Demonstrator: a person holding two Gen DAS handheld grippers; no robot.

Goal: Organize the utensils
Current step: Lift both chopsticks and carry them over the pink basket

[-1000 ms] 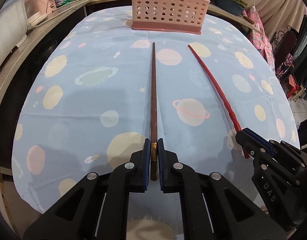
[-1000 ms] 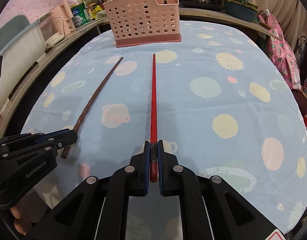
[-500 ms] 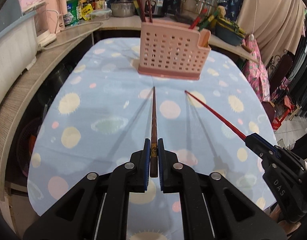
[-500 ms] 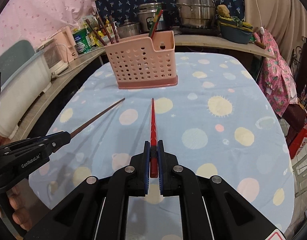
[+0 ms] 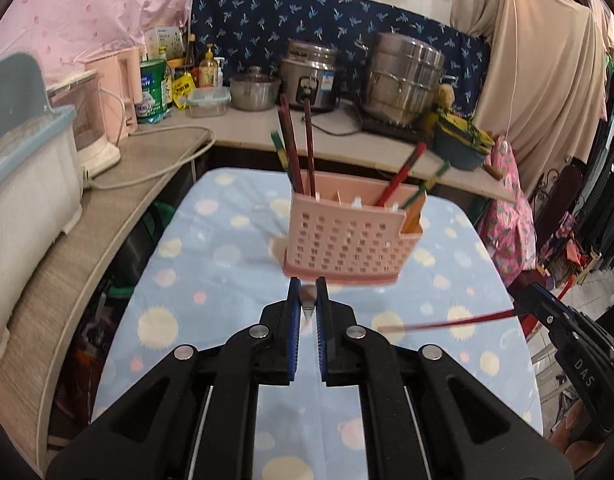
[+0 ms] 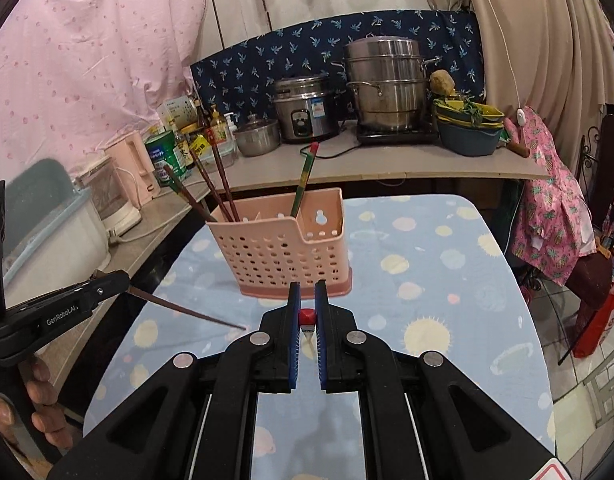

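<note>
We hold the left gripper [image 5: 307, 300] clamped on a brown chopstick [image 6: 187, 309], seen end-on in its own view. The right gripper [image 6: 307, 304] is clamped on a red chopstick [image 5: 443, 324]. Both sticks are lifted clear of the planet-print tablecloth [image 5: 227, 256]. The pink perforated utensil basket [image 6: 283, 252] stands upright ahead on the cloth, with several chopsticks inside.

A lived-in home kitchen. Behind the pink utensil basket [image 6: 285, 246] runs a tabletop [image 6: 387, 166] carrying a rice cooker [image 6: 303, 110], stacked steel steamer pots [image 6: 385, 86] and sauce bottles [image 6: 215, 130]; a pink kettle [image 6: 133, 168] stands to the basket's left, with patterned cloths hung on the wall.
</note>
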